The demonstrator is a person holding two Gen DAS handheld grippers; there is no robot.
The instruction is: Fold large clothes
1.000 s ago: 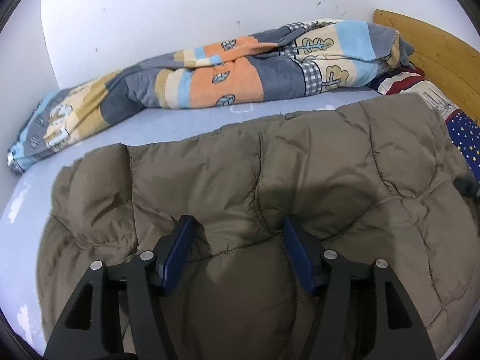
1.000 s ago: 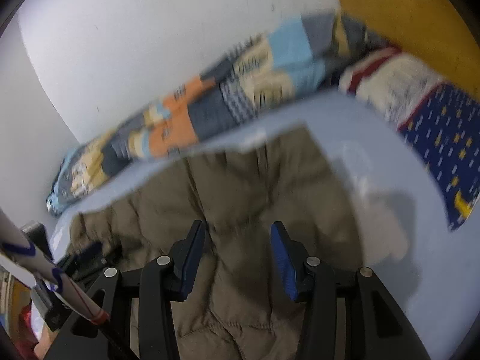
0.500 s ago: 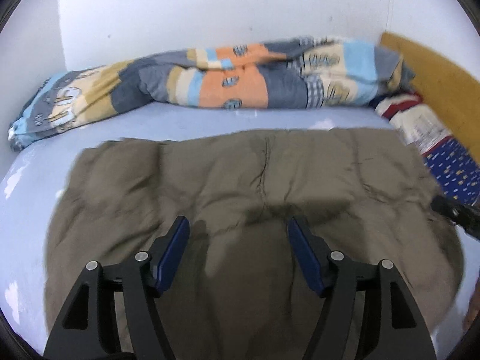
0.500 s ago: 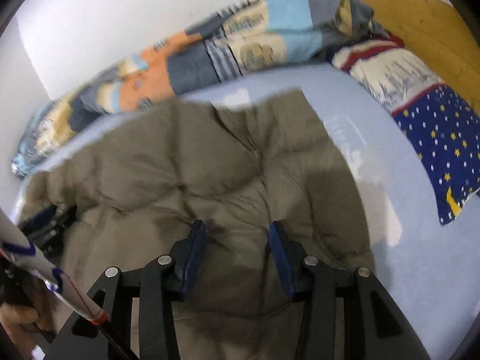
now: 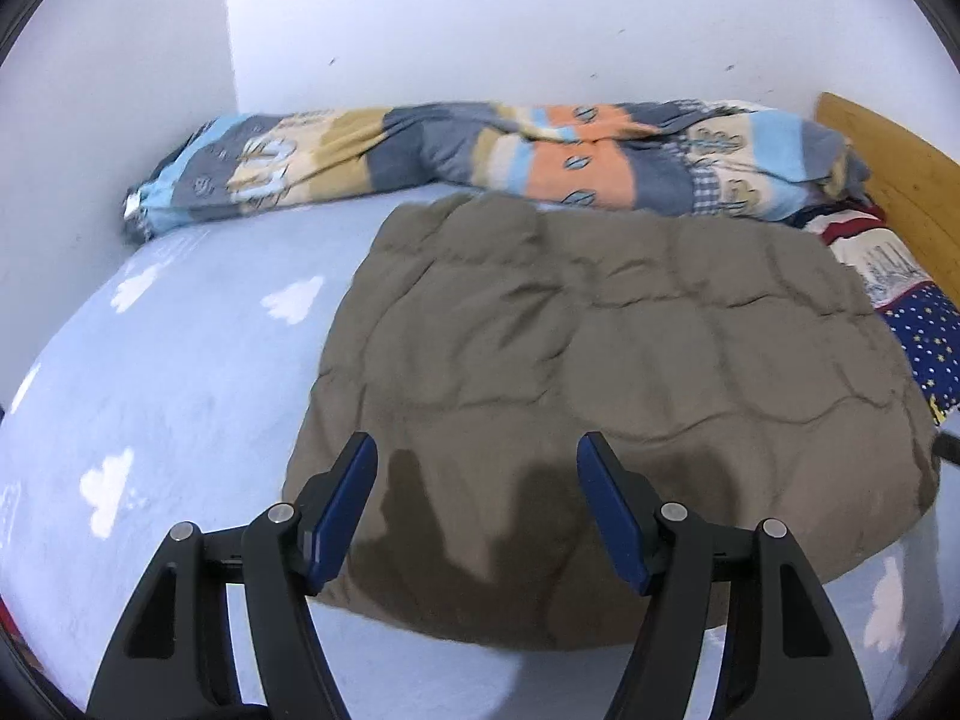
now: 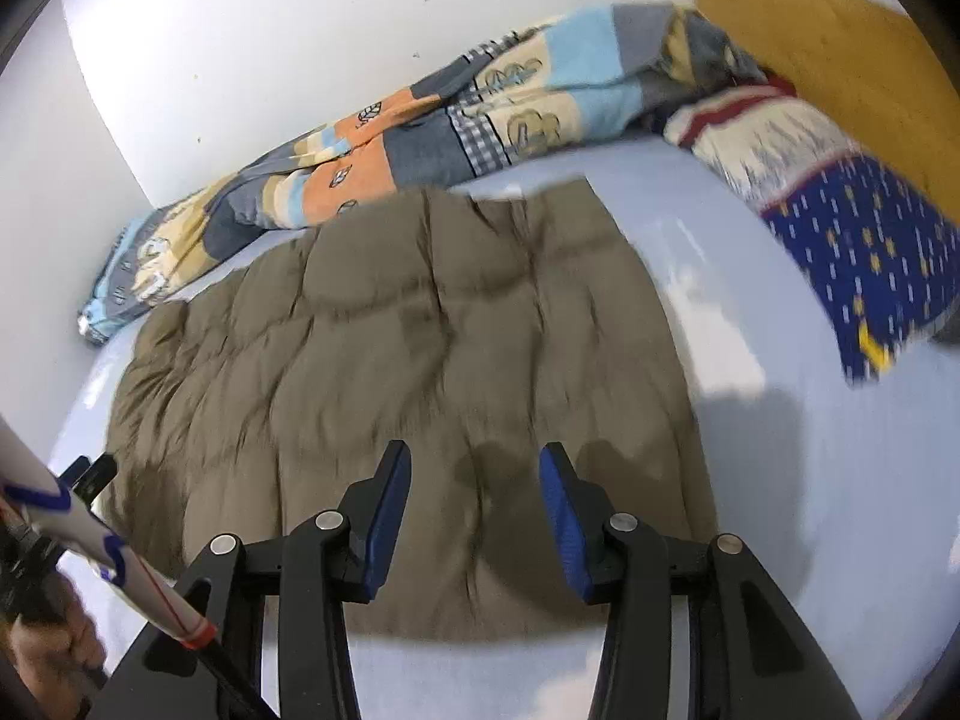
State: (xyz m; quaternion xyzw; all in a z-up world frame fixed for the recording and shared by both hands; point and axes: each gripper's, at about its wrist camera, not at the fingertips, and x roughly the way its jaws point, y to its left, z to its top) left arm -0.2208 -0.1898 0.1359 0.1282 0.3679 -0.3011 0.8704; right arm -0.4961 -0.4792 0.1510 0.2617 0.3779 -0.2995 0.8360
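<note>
While both sets of tongs hang over the bed, neither one has hold of anything. The left gripper (image 5: 477,468) has its blue-padded jaws spread wide, nothing between them, with the near edge of the puffy olive-brown quilted coat (image 5: 606,372) below and just their shadows falling on the fabric. Its jaws were just opening a bit more, still empty. The right gripper (image 6: 474,480) has its jaws apart too, narrower than the left, hanging over the coat (image 6: 420,360) with no cloth pinched.

The coat lies flat on the pale blue bed sheet with white cloud prints (image 5: 180,372), folded into a rough rectangle, its far edge right up against the rolled patchwork blanket in orange, blue, grey and cream (image 5: 540,156) that runs along the white wall (image 5: 480,18).

The left view shows a big bare stretch of sheet to the left of the coat, which the right view mostly cuts off. The right view gives you the sheet (image 6: 810,450) on the other side, the navy pillow with small yellow and white marks (image 6: 870,264) near the wooden headboard (image 6: 840,54), plus, down in its left corner, a white sleeve with blue squiggles (image 6: 72,516) and a hand (image 6: 42,654) gripping a dark handle, a bit blurry. The left view only catches the pillow (image 5: 930,336) at its right edge.

No containers anywhere that I can see.
</note>
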